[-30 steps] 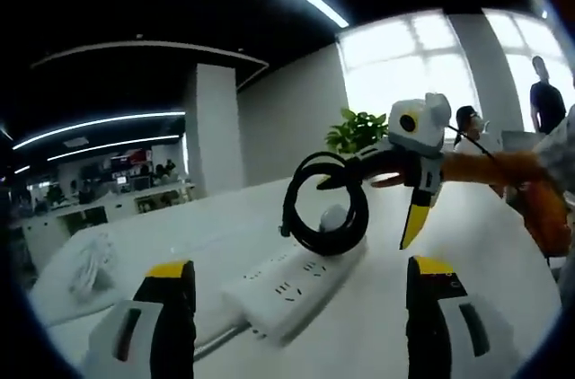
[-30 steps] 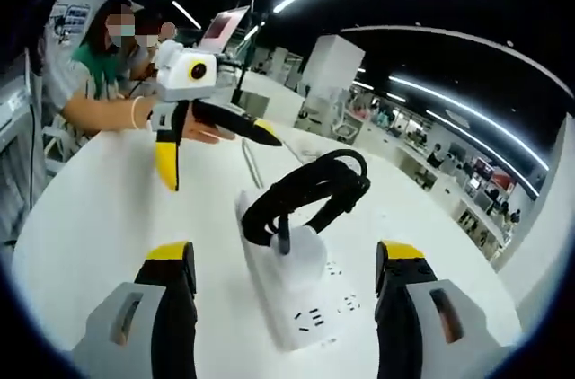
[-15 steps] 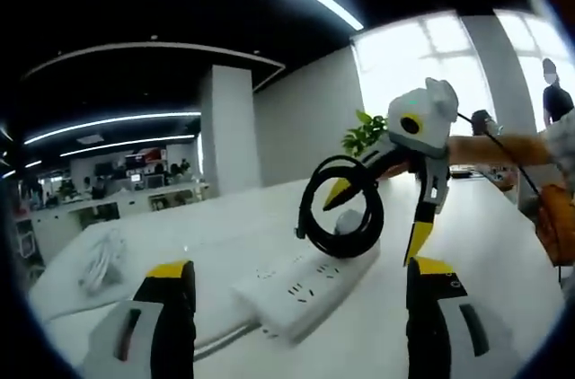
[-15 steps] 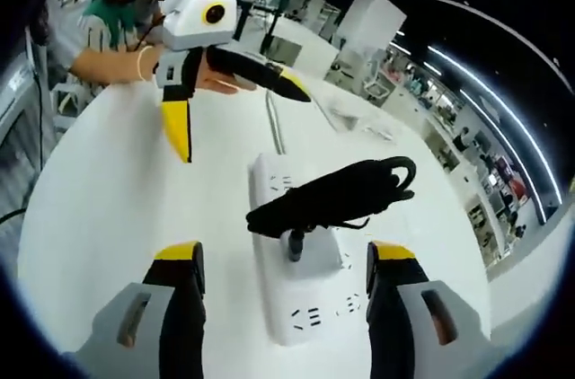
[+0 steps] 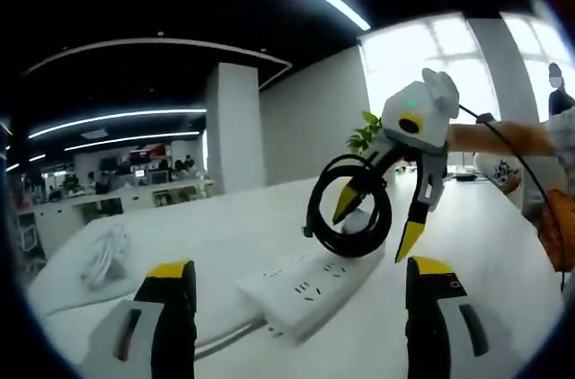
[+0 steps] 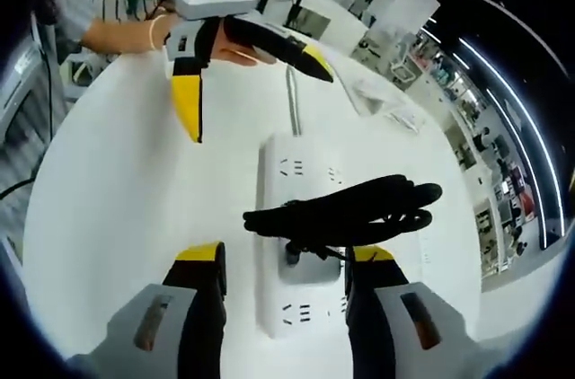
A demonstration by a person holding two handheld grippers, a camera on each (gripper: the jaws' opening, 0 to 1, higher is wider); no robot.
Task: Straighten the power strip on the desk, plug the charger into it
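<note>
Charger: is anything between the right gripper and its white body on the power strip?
Partly. The coiled black cable lies across the top of the charger, above its body on the power strip. The right gripper has its jaws either side, nothing else between.

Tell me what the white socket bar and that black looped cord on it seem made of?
The long white power strip looks like smooth moulded plastic, with a faint sheen. The coiled black charger cable looks rubbery and matte, bending in soft loops; its white plug block seems plastic too.

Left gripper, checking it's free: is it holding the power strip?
No. The left gripper hangs open above the power strip.
</note>
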